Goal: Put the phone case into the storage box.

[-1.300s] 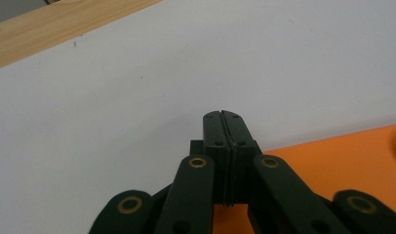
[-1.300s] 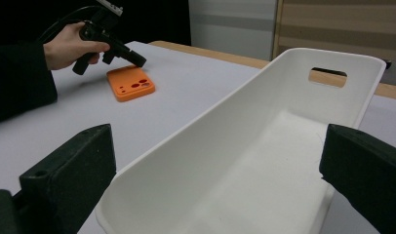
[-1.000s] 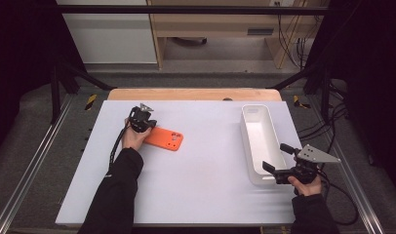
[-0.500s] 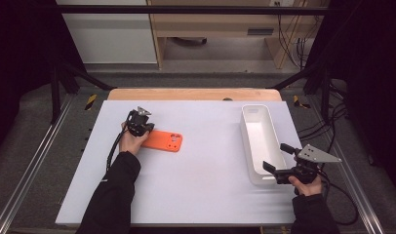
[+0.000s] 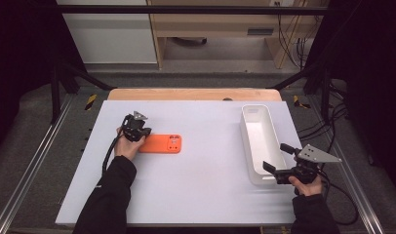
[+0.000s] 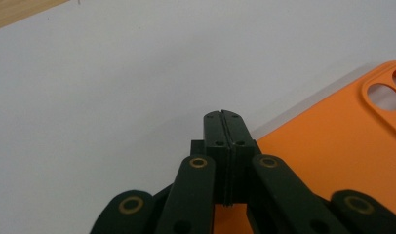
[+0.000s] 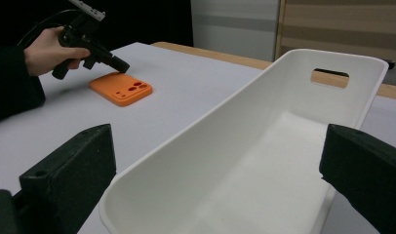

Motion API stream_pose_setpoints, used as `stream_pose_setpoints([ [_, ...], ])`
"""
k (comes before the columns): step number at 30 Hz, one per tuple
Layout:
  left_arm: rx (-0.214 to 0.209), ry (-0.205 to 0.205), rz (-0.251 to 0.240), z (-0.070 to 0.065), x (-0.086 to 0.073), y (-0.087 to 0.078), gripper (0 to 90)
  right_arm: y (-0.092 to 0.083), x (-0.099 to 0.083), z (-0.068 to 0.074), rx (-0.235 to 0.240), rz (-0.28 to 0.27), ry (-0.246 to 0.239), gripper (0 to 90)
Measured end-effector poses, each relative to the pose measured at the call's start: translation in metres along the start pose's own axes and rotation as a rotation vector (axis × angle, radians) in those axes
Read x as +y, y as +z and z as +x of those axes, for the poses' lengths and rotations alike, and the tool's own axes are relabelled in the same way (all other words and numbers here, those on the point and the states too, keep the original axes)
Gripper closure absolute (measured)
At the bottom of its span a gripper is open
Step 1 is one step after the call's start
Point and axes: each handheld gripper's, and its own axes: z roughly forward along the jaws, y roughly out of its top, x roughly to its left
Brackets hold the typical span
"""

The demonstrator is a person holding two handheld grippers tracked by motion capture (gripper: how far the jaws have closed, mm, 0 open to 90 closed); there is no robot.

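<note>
On the white table point(image 5: 196, 195), the orange phone case point(image 5: 161, 144) serves as the landmark: it lies flat, left of the middle, a smooth matte slab with rounded corners and oval cut-outs at one end. The tabletop is plain and pale, with a strip of light wood along its far edge, set inside a metal frame; beyond it are grey floor, a wooden cabinet and dark curtains to either side. Just at the case's left end, the left gripper point(image 5: 140, 132) has its black jaws pressed flat together, tips over the case's edge, gripping nothing. Well to the right of the case stands a long white plastic bin point(image 5: 260, 141), glossy, with a handle slot. At the bin's near end, the right gripper point(image 5: 276, 158) holds its jaws spread wide on either side of the rim.
</note>
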Motion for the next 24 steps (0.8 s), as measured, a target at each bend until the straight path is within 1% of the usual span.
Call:
stream_pose_setpoints([
  [4, 0.001, 0.003, 0.006, -0.002, -0.003, -0.004, 89.9, 0.0, 0.0, 0.0, 0.001, 0.003, -0.001, 0.5],
  [8, -0.005, -0.002, 0.003, -0.003, -0.007, -0.009, 89.9, -0.001, 0.0, 0.0, 0.0, -0.004, 0.001, 0.5],
  [11, -0.002, -0.001, -0.002, -0.005, -0.009, -0.011, 89.9, -0.001, 0.0, 0.0, 0.0, -0.002, 0.0, 0.5],
  [14, -0.003, -0.003, 0.0, -0.005, -0.01, -0.012, 89.9, -0.001, 0.001, 0.0, 0.001, -0.002, 0.0, 0.5],
  [19, -0.009, -0.028, 0.004, -0.005, -0.01, -0.013, 89.9, -0.001, 0.001, 0.0, 0.001, -0.004, -0.003, 0.5],
  [24, -0.006, -0.025, 0.005, -0.005, -0.01, -0.012, 90.0, -0.001, 0.001, 0.0, 0.002, -0.001, -0.001, 0.5],
])
